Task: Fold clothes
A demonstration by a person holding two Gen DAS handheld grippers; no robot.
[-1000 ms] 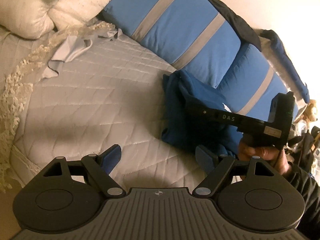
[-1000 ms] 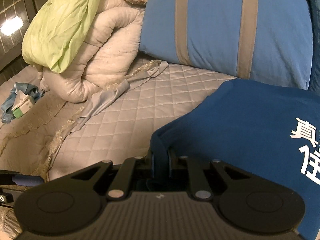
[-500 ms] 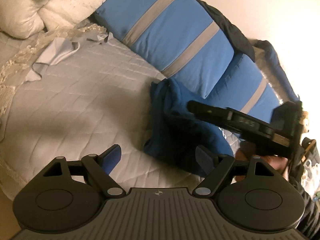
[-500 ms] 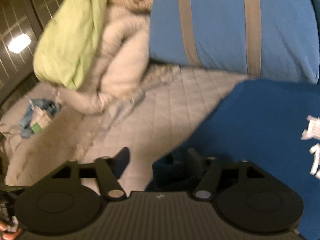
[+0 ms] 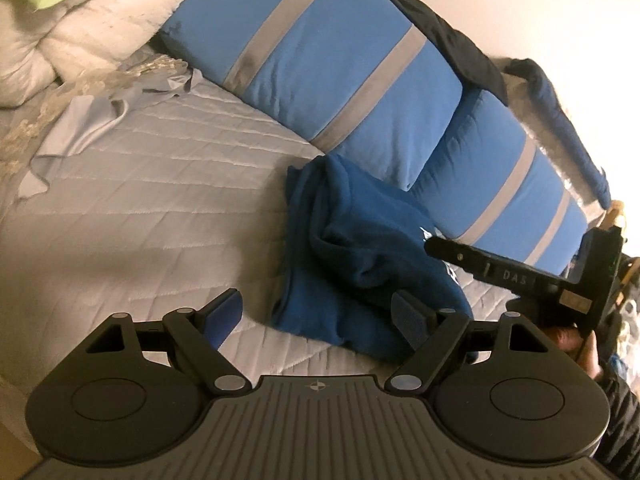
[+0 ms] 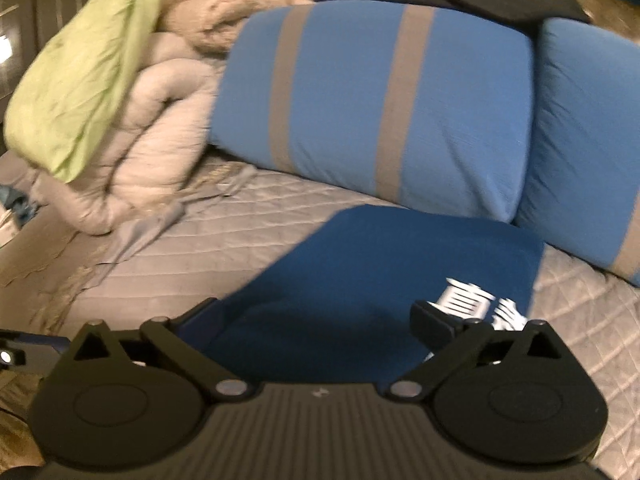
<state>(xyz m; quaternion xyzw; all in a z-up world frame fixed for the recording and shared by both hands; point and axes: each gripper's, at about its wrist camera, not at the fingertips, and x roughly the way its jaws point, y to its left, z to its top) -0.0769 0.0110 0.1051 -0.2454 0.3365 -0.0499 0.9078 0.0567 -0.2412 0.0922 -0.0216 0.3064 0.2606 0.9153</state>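
Observation:
A dark blue shirt [image 5: 352,248] with white print lies folded in a bundle on the quilted bed, against the blue pillows. My left gripper [image 5: 316,312] is open just in front of the shirt's near edge, with nothing pressed between its pads. Its right finger [image 5: 408,314] overlaps the cloth in the picture. In the right wrist view, the right gripper [image 6: 320,314] hangs over the shirt [image 6: 380,264]; its jaws are opening wide. Cloth shows between the fingers, but the pads do not press on it. From the left wrist view, the right gripper [image 5: 434,246] reaches over the shirt from the right, held by a hand.
Two blue pillows with grey stripes [image 5: 320,64] [image 6: 380,100] lie behind the shirt. A dark garment [image 5: 460,48] is draped over them. A white duvet [image 6: 152,120] and a green cloth [image 6: 80,72] are piled at the left. A grey cloth [image 5: 80,128] lies on the quilted mattress [image 5: 140,208].
The right gripper, shut on the shirt's edge a second ago, has opened, let the cloth go and drawn back. The left gripper shifted a little and stayed open.

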